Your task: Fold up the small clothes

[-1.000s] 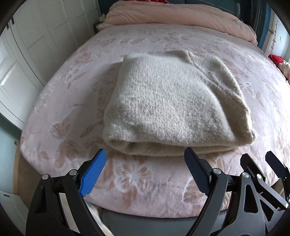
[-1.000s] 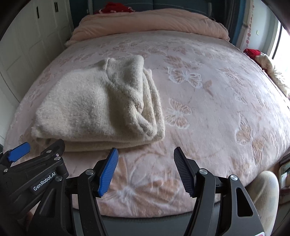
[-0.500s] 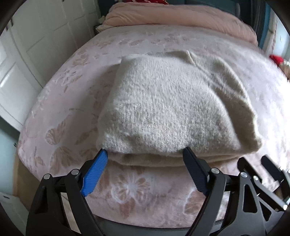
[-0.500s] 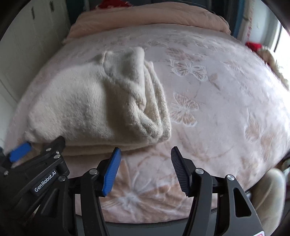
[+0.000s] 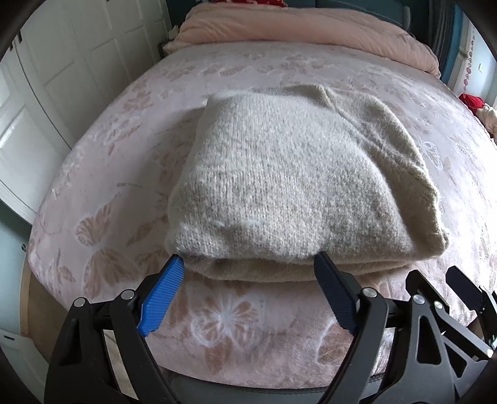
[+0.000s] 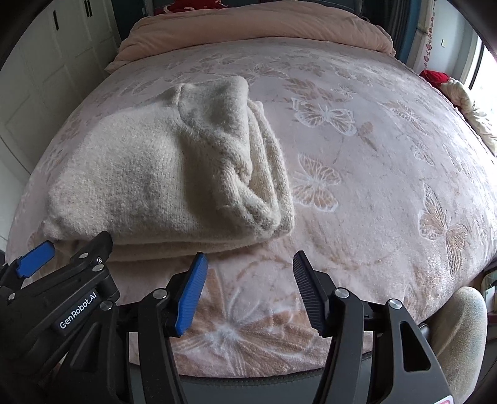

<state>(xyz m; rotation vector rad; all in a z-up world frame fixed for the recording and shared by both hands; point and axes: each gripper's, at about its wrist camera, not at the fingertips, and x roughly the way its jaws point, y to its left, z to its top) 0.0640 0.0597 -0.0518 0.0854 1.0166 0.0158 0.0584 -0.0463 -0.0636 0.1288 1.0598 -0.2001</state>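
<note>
A cream knitted sweater (image 5: 279,186) lies folded into a thick rectangle on the pink butterfly blanket (image 5: 102,174). My left gripper (image 5: 248,267) stands open right at the sweater's near folded edge, its fingertips level with that edge and nothing pressed between them. In the right wrist view the same sweater (image 6: 161,174) lies to the left, its stacked layers showing on its right side. My right gripper (image 6: 250,264) is open over bare blanket just off the sweater's near right corner. The left gripper's body (image 6: 62,279) shows at the lower left there.
A rolled pink duvet (image 5: 310,28) lies across the head of the bed. White cupboard doors (image 5: 46,93) line the left side. Red and cream clothes (image 6: 459,93) sit at the bed's far right edge. A person's light trouser knee (image 6: 456,335) is at the lower right.
Both grippers have drawn nearer to the sweater's front edge, so it fills more of each view. The right gripper's jaws have narrowed a little. The sweater itself has not moved.
</note>
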